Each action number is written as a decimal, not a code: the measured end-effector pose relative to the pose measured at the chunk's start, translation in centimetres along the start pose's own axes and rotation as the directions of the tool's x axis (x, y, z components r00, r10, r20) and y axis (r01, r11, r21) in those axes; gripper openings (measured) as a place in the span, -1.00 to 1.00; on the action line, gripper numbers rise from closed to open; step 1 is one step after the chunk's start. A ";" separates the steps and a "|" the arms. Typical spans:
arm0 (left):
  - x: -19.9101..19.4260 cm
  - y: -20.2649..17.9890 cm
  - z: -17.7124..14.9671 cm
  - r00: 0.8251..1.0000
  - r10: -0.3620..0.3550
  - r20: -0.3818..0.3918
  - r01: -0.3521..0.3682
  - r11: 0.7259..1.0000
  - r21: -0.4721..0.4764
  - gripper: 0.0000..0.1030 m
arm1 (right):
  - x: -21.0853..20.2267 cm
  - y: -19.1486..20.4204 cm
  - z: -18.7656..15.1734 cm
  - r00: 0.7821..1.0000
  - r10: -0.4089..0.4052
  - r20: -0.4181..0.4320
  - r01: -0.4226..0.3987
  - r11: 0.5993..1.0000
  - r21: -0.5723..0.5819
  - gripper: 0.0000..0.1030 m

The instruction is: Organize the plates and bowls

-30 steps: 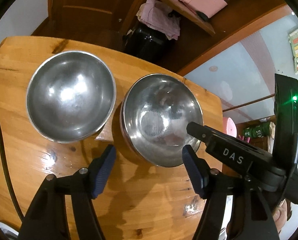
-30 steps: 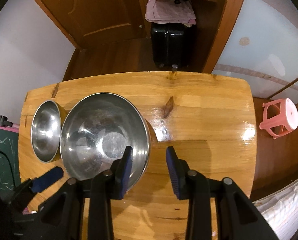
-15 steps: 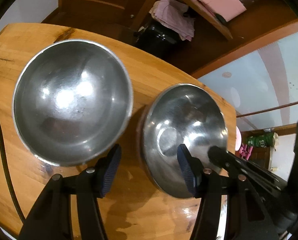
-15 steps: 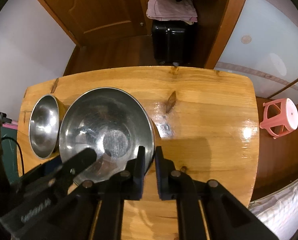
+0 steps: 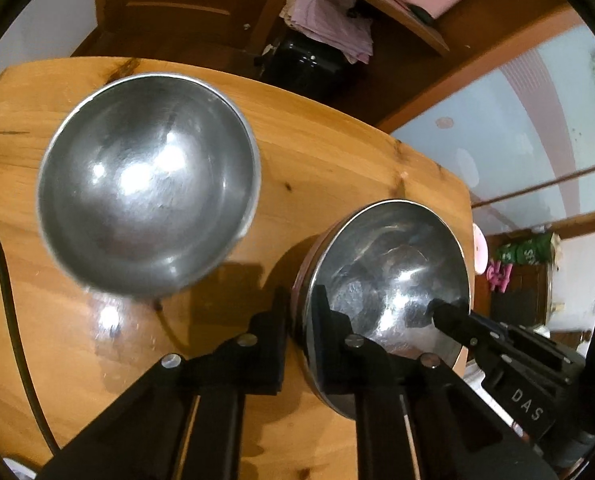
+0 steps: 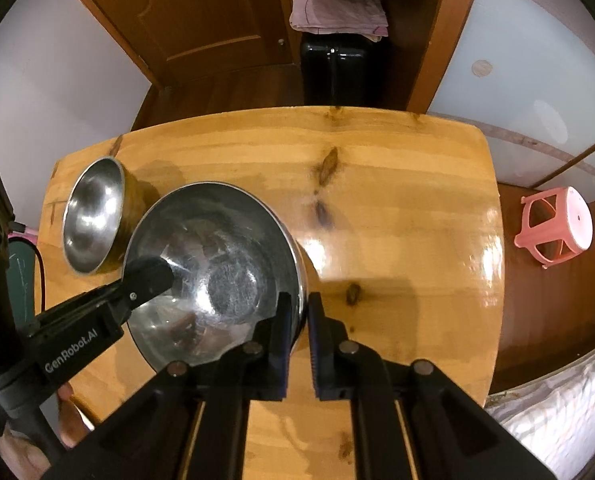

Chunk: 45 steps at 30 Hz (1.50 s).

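Two steel bowls on wooden table (image 6: 397, 184), no plates visible anywhere. Larger bowl (image 6: 217, 276) near table's 7 o'clock part in right wrist view, tilted, clamped on rim from both sides. Right gripper (image 6: 297, 320) pinched shut on rim at bowl's 4 o'clock, one finger inside, one outside, only the thin metal wall between pads; jaws just finished closing. Left gripper (image 5: 297, 320) likewise squeezed onto opposite rim, at bowl's 8 o'clock in left wrist view, jaws just snapped closed from wide, rim edge caught between. Left gripper also seen from right wrist view reaching in at bowl's 9 o'clock, part of person's hand (image 6: 71, 416) below it. Smaller bowl (image 5: 145, 184) free, untouched, upright at 10 o'clock of the held bowl in left wrist view, close beside it but apart, shadow gap between. Progress judged early: nothing stacked yet, bowls still separate, two-handed grip only just made. Likely remaining: lift or shift larger bowl, nest one bowl with the other or set in final spot, release. Whether larger bowl already off the table hard to tell; tilt suggests partly raised. Slip risk on thin glossy rim. Pink stool (image 6: 553, 228) at 3 o'clock off table, irrelevant.
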<state>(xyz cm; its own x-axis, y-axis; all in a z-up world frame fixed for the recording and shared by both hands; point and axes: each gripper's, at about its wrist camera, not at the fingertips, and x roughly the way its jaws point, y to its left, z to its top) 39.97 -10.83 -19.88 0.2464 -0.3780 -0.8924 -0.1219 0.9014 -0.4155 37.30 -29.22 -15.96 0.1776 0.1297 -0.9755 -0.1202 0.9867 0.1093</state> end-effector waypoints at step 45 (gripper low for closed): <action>-14.2 5.0 -30.3 0.987 0.063 -0.145 -0.028 0.973 0.228 -0.76 | -8.8 7.1 -31.7 0.992 0.128 -0.009 -0.128 0.990 -0.054 -0.86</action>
<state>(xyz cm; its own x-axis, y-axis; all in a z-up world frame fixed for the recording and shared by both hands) 6.68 -7.37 -14.60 0.0963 -0.3475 -0.9327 0.0933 0.9361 -0.3391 3.89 -26.45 -12.64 0.1524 0.2540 -0.9551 -0.1945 0.9552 0.2230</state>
